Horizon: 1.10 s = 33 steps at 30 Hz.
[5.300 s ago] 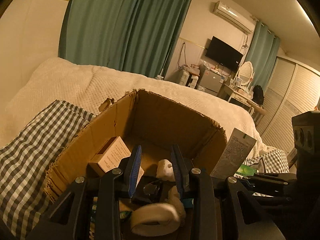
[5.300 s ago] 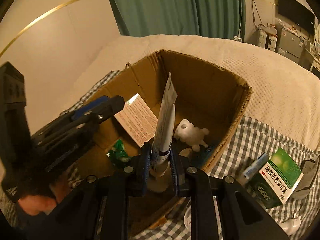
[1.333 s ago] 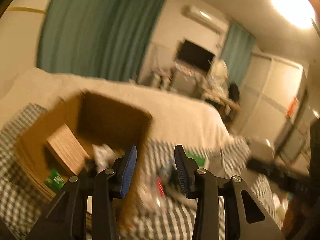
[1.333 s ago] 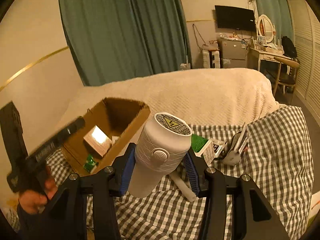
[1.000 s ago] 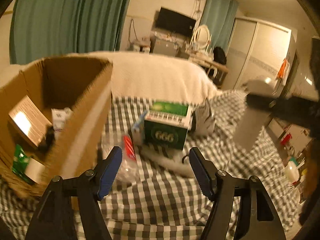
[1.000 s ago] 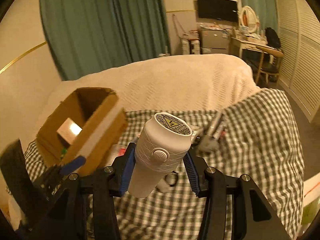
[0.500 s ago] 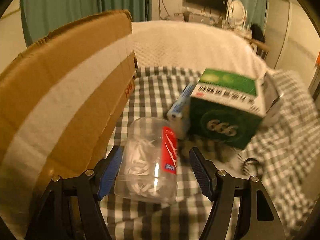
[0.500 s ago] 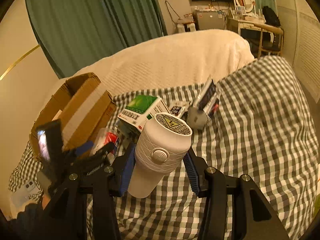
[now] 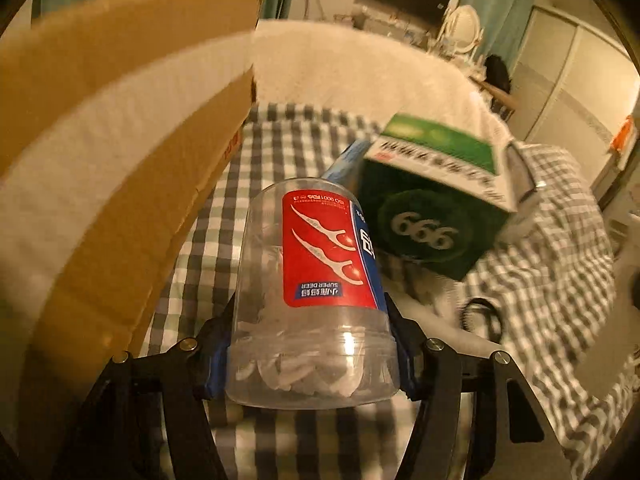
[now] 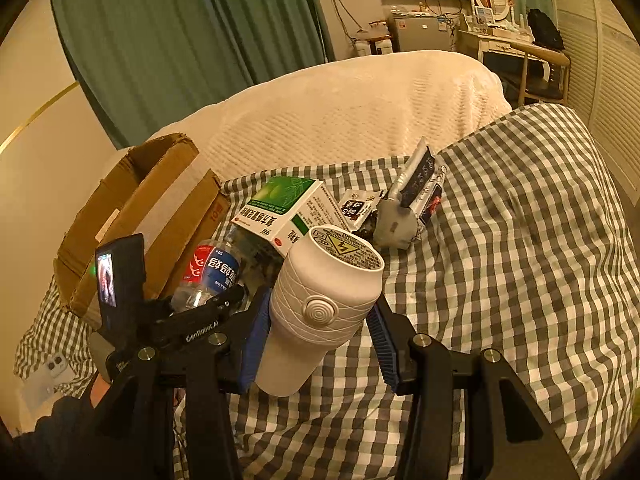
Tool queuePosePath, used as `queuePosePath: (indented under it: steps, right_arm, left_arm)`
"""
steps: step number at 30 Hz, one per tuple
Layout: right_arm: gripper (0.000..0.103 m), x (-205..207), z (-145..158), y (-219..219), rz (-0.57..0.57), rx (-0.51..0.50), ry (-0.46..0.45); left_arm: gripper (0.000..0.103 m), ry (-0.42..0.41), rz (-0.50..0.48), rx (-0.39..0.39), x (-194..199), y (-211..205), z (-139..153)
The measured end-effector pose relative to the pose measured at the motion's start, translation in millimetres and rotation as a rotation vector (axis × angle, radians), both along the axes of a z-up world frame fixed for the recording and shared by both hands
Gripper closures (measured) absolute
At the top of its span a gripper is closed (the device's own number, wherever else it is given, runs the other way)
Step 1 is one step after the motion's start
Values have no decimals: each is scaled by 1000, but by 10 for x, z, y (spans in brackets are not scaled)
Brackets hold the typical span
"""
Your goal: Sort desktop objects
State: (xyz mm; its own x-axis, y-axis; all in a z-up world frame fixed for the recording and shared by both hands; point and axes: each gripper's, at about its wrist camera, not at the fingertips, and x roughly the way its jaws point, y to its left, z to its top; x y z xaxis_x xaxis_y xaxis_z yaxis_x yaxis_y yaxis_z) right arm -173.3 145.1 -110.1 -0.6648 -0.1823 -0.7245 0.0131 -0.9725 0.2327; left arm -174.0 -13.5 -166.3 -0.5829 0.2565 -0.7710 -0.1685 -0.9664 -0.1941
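Left gripper (image 9: 310, 354) closing on clear floss-pick jar (image 9: 316, 292), both blue pads flanking jar's lidded end, jar lying on checked cloth (image 9: 532, 248) beside cardboard box (image 9: 120, 168).
Green 666 carton (image 9: 432, 200) sitting just beyond jar.
Right gripper (image 10: 320, 338) gripping white cylindrical canister (image 10: 320, 304) at mid-width, holding it tilted above cloth, near carton and crumpled sachets (image 10: 416, 196).

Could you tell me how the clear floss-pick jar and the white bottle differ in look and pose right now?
The floss-pick jar is transparent with a red label; the white bottle is opaque and ribbed. The jar lies on the checked cloth between closing fingers; the bottle is held tilted above it. Both are cylindrical.
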Motion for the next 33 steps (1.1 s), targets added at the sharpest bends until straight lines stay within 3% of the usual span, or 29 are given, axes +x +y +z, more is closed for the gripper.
queuePosePath:
  steps: [6, 13, 16, 19, 25, 33]
  right_arm:
    - [56, 55, 144, -58, -5, 7, 24]
    - [56, 185, 552, -236, 34, 5, 106]
    - [56, 199, 804, -413, 92, -7, 154]
    - [56, 136, 1026, -689, 177, -27, 199]
    - [56, -284, 1180, -1466, 365, -54, 228]
    - [56, -969, 761, -2198, 422, -30, 117]
  left_arm:
    - [38, 137, -33, 80, 325, -60, 381]
    - [38, 346, -43, 157, 563, -217, 1187]
    - [38, 415, -6, 179, 638, -486, 1538]
    - [38, 447, 91, 177, 571, -836, 1722]
    - [38, 422, 275, 85, 323, -1563, 1652]
    - [38, 301, 383, 23, -12, -2064, 1154]
